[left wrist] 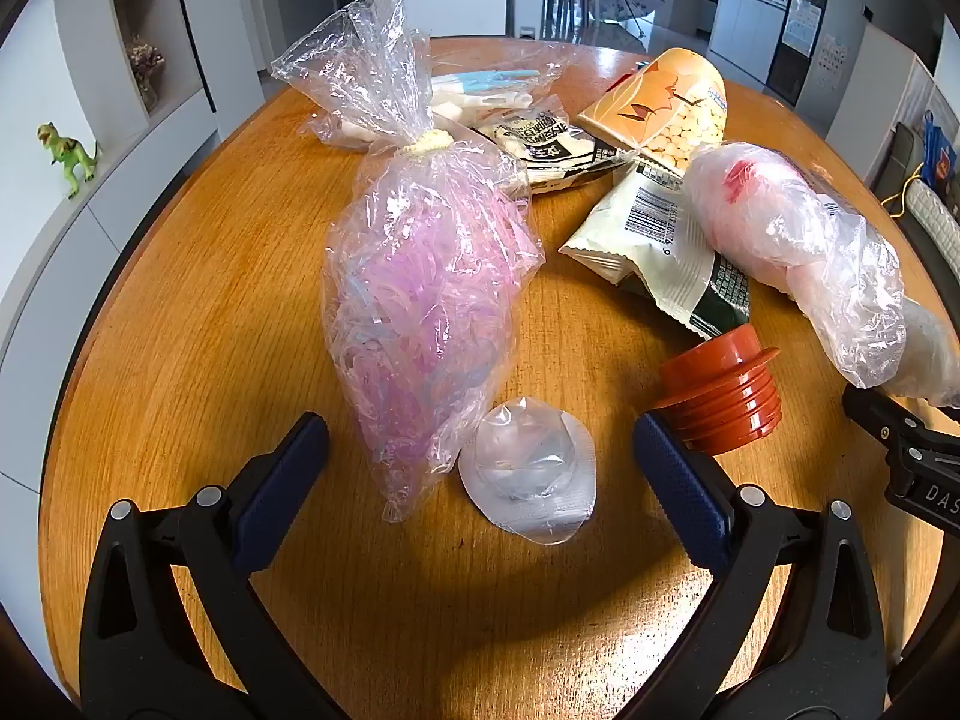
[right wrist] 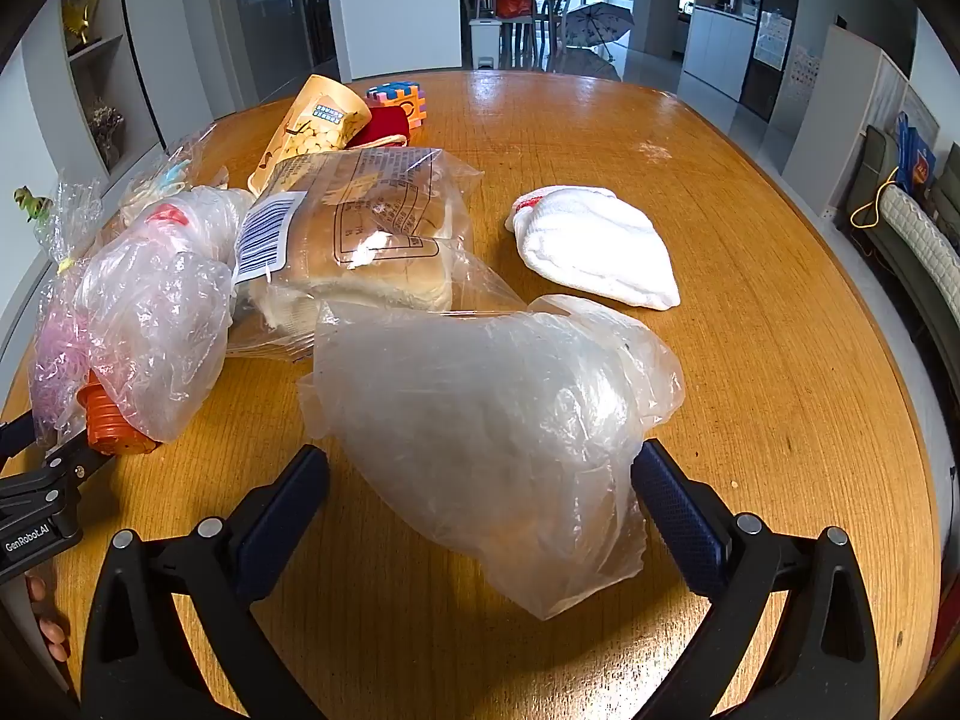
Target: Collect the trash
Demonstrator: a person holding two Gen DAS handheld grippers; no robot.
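Note:
Trash lies on a round wooden table [left wrist: 210, 312]. In the left wrist view my left gripper [left wrist: 480, 450] is open, with a small clear plastic cup lid [left wrist: 528, 483] between its fingers. A tied clear bag of pink shreds [left wrist: 420, 294] stands just behind it. An orange ribbed cap [left wrist: 723, 390] sits by the right finger. In the right wrist view my right gripper [right wrist: 480, 480] is open around a crumpled cloudy plastic bag [right wrist: 492, 420] that lies on the table. The right gripper also shows in the left wrist view [left wrist: 912, 450].
A white snack wrapper [left wrist: 654, 240], an orange paper cup [left wrist: 666, 108] and a crumpled clear bag [left wrist: 798, 252] lie behind the cap. A bagged bread loaf [right wrist: 360, 240], a white cloth [right wrist: 594, 246] and a colourful toy [right wrist: 399, 99] lie further back. The left gripper shows at the left edge [right wrist: 42, 492].

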